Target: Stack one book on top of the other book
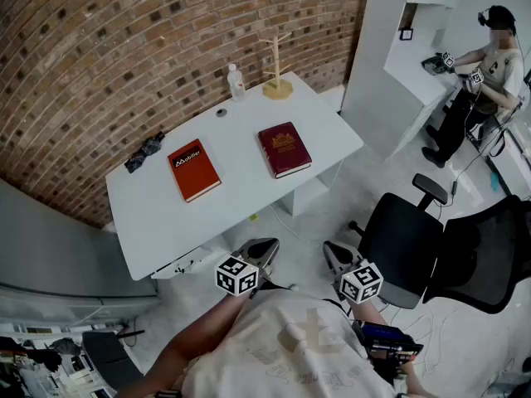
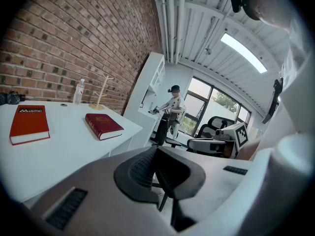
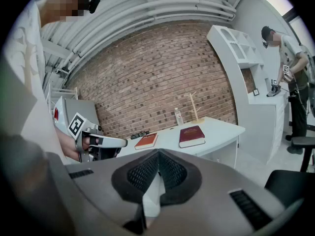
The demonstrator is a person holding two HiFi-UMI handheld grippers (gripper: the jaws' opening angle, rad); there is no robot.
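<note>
Both books lie flat and apart on the white rectangular table (image 1: 241,191); neither lies on the other. The orange-red hardcover book (image 1: 194,170), with white letters on its cover, is on the left part of the table. The dark red hardcover book (image 1: 284,149), with gold print, lies at about 3 o'clock from it, and a bare strip of tabletop is between them. At 12 o'clock from the dark red hardcover book, near the far edge by the red brick wall (image 1: 124,40), stands a light wooden stand with a round base (image 1: 277,77). A clear plastic bottle (image 1: 236,82) stands at 9 o'clock from this stand. A small black object (image 1: 144,152) lies at the left edge of the table, at 9 o'clock from the orange-red hardcover book. The left gripper (image 1: 259,251) and the right gripper (image 1: 334,258) are off the table, at about 6 o'clock from the books, close to the person's body and well apart from both books. In the left gripper view the black ribbed pads (image 2: 141,167) are pressed together at the tips, with nothing between them. In the right gripper view the pads (image 3: 145,173) also meet at the tips and hold nothing. A black office chair (image 1: 406,239) stands at 3 o'clock from the right gripper. Another person (image 1: 489,56) stands at 2 o'clock in the head view.
</note>
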